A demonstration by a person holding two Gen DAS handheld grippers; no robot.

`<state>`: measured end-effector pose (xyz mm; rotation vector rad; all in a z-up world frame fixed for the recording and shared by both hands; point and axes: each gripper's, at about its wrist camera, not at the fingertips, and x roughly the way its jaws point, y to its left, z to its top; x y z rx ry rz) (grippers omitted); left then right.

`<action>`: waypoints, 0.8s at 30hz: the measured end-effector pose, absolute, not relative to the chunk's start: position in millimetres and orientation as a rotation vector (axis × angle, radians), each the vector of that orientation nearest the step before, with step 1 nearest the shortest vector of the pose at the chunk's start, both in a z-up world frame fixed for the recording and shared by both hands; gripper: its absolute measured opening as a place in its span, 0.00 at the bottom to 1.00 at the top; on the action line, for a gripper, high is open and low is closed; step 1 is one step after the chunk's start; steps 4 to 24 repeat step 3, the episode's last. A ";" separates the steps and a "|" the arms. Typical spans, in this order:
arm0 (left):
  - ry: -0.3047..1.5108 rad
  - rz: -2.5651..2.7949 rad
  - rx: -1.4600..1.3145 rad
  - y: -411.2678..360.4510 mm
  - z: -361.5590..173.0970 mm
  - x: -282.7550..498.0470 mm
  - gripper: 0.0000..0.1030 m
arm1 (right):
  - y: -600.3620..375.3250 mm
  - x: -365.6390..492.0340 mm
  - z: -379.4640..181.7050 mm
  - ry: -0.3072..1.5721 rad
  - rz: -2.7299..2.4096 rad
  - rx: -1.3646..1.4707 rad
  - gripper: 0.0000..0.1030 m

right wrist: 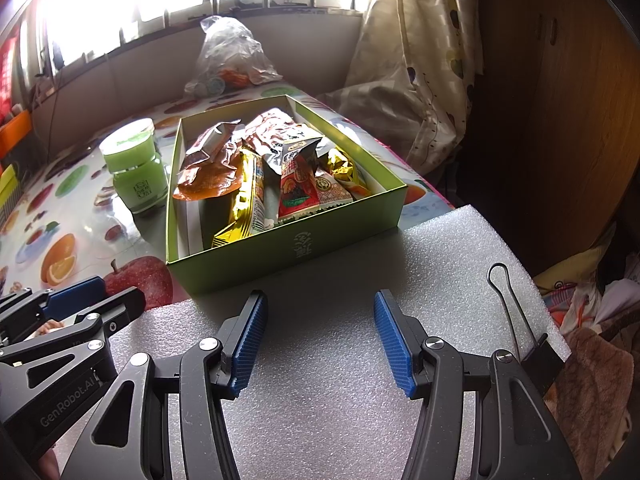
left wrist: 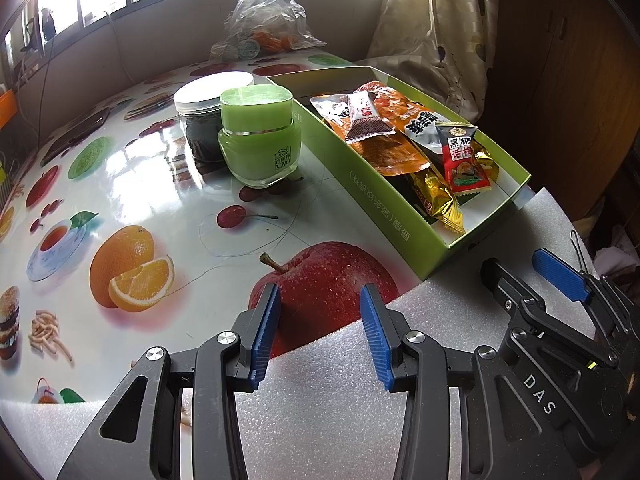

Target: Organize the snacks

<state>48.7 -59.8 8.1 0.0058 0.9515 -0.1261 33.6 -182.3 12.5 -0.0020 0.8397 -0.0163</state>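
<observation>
The green cardboard box point(right wrist: 280, 246) sat on the fruit-printed tablecloth point(left wrist: 132, 184), its near end resting against the edge of a white foam sheet point(right wrist: 344, 320); it was a shallow open tray, lime on the outside and white within, with a small emblem printed on its near wall. The snacks lay heaped inside it, overlapping one another: an orange pouch point(right wrist: 212, 178) at the left, crumpled and glossy; a gold foil packet point(right wrist: 248, 204) running lengthwise down the middle, catching the window light; a red packet point(right wrist: 298, 188) with black and white characters propped against it; more gold wrapping point(right wrist: 340, 166) bunched at the right wall; a small white sachet with a red pattern point(left wrist: 366, 120) lay on top of the orange pouches toward the far end. Just beside the box's left wall stood a green jar point(left wrist: 258, 136), and behind that, touching or nearly so, a dark jar with a white lid point(left wrist: 208, 98); a clear plastic bag point(left wrist: 262, 12) slumped at the far end of the table below the window.

The left gripper point(left wrist: 320, 320) hovered low over the printed apple and the foam's edge, its blue pads spread apart with nothing between them; the right gripper point(right wrist: 320, 332) hung over the foam sheet just short of the box, equally spread and holding nothing; a black binder clip point(right wrist: 536, 356) was clamped on the foam's right edge.
</observation>
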 end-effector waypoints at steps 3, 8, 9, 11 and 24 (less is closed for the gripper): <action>0.952 -0.126 0.007 -59.8 8.2 48.7 0.41 | -182.3 33.6 12.5 0.840 -0.016 -0.002 0.54; 0.952 -0.126 0.007 -59.8 8.2 48.7 0.41 | -182.3 33.6 12.5 0.840 -0.016 -0.002 0.54; 0.952 -0.126 0.007 -59.8 8.2 48.7 0.41 | -182.3 33.6 12.5 0.840 -0.016 -0.002 0.54; 0.952 -0.126 0.007 -59.8 8.2 48.7 0.41 | -182.3 33.6 12.5 0.840 -0.016 -0.002 0.54; 0.952 -0.126 0.007 -59.8 8.2 48.7 0.41 | -182.3 33.6 12.5 0.840 -0.016 -0.002 0.54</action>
